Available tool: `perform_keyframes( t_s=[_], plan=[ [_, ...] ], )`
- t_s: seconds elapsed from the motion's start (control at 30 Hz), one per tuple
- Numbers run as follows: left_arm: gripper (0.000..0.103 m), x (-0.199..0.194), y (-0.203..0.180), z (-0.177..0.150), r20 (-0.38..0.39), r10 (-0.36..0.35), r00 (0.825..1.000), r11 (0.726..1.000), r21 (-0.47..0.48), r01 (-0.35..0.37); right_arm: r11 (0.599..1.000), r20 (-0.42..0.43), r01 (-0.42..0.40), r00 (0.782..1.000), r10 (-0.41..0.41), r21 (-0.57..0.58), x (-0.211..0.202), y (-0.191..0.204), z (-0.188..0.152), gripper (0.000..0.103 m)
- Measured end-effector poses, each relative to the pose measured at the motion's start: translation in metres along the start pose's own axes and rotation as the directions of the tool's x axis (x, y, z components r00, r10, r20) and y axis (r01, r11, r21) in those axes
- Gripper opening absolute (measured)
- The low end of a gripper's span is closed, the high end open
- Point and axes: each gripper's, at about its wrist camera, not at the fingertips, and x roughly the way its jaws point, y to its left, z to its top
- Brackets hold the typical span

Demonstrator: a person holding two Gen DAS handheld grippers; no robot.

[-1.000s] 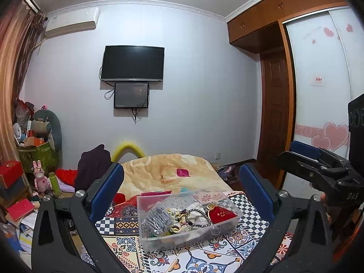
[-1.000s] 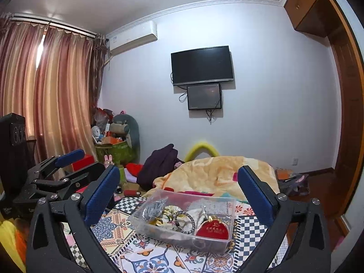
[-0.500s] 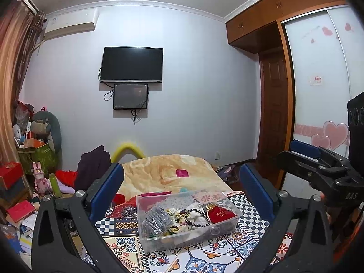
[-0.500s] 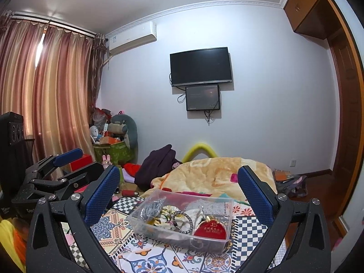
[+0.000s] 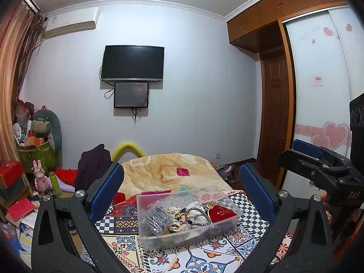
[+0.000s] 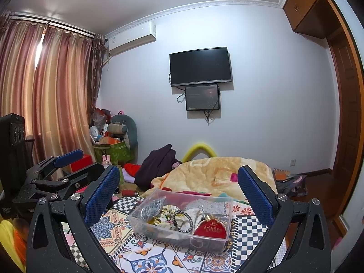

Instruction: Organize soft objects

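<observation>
A clear plastic box (image 5: 145,216) stands on the patterned bedspread (image 5: 229,257), in front of both grippers; it also shows in the right wrist view (image 6: 227,211). Inside lie a red pouch (image 5: 219,213) (image 6: 210,228), a dark bead bracelet (image 5: 197,216) (image 6: 182,221), a grey mesh bundle (image 5: 157,217) and pale fabric scrunchies (image 6: 169,209). My left gripper (image 5: 182,191) is open and empty, held above and short of the box. My right gripper (image 6: 178,190) is open and empty too. Each gripper shows from the side in the other's view, the right gripper (image 5: 318,159) and the left gripper (image 6: 59,173).
A yellow blanket (image 5: 168,170) covers the bed behind the box, with dark clothes (image 5: 93,163) at its left. Piled boxes, toys and a green bin (image 5: 38,154) fill the left corner. A TV (image 5: 133,63) hangs on the far wall. A wardrobe (image 5: 318,91) stands right.
Both views have tilted very slightly; the box sits a little lower in the right wrist view. Both grippers stay open and nothing has been picked up.
</observation>
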Motion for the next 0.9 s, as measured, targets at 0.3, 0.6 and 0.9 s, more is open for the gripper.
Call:
perform_keyframes(
  t_s=[0.3, 0.6, 0.9],
  plan=[
    [0.103, 0.0026, -0.0023, -0.0027, -0.013, -0.007, 1.0, 1.0, -0.001, 0.007, 1.0, -0.002, 0.001, 1.0, -0.001, -0.005, -0.0001, -0.0008, -0.0005, 0.103],
    [0.103, 0.0017, -0.0046, -0.0035, -0.019, -0.021, 1.0, 1.0, 0.001, 0.021, 1.0, -0.013, 0.006, 1.0, -0.006, -0.01, 0.0012, -0.0001, -0.0009, 0.103],
    [0.103, 0.0035, -0.0036, -0.0031, -0.025, -0.019, 1.0, 1.0, -0.008, 0.019, 1.0, -0.024, 0.01, 1.0, -0.011, -0.018, 0.0025, -0.0002, -0.0012, 0.103]
  ],
)
